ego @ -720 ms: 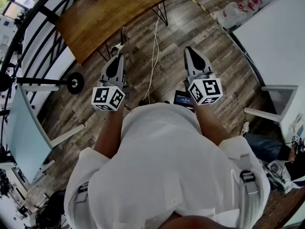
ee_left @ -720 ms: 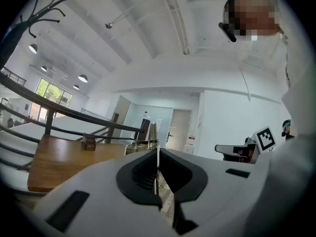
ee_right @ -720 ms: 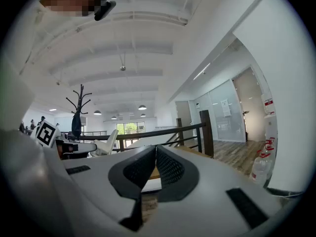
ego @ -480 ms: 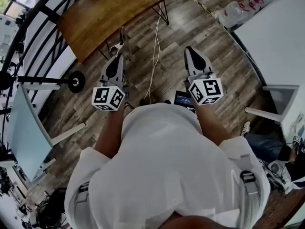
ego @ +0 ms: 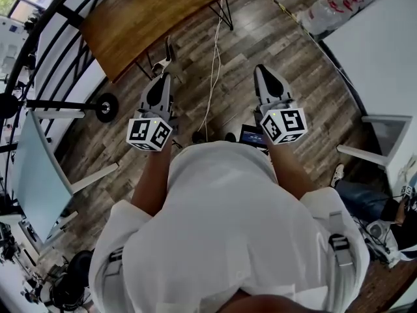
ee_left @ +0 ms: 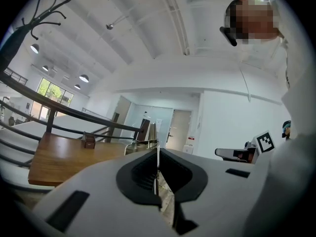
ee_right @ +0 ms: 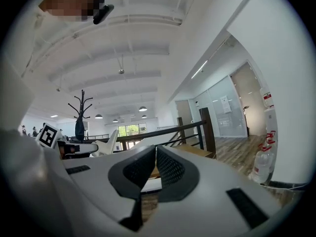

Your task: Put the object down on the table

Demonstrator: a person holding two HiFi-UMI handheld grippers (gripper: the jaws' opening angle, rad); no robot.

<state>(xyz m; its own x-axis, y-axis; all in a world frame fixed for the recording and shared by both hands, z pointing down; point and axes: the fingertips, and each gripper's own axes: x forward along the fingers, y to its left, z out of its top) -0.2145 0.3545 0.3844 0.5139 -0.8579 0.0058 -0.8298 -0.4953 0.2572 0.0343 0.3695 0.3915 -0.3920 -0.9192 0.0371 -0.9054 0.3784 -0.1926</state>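
So the person in a white shirt (ego: pixel 228 227) is just standing on the grey-brown wood-plank floor (ego: pixel 306 103) with both tools held out in front, roughly level with each other. The left gripper (ego: pixel 161 82) points to about 12 o'clock. In the left gripper view (ee_left: pixel 158 157) its dark ribbed pads are pressed flat together with nothing between them. Same deal for the right gripper (ego: pixel 260 74): its own view (ee_right: pixel 154 154) shows the tips meeting and nothing pinched.

The long brown wooden table (ego: pixel 150 12) sits up at 11 o'clock from the person, well apart from both tools. It shows past the left jaws too (ee_left: pixel 64 154), with a small dark box (ee_left: pixel 89 141) on its top. Can't tell if that box is the object in question, honestly.

A thin white cable (ego: pixel 212 77) runs along the floor toward 12 o'clock, between the two grippers. Off at 2 o'clock there's a big white tabletop (ego: pixel 384 51).
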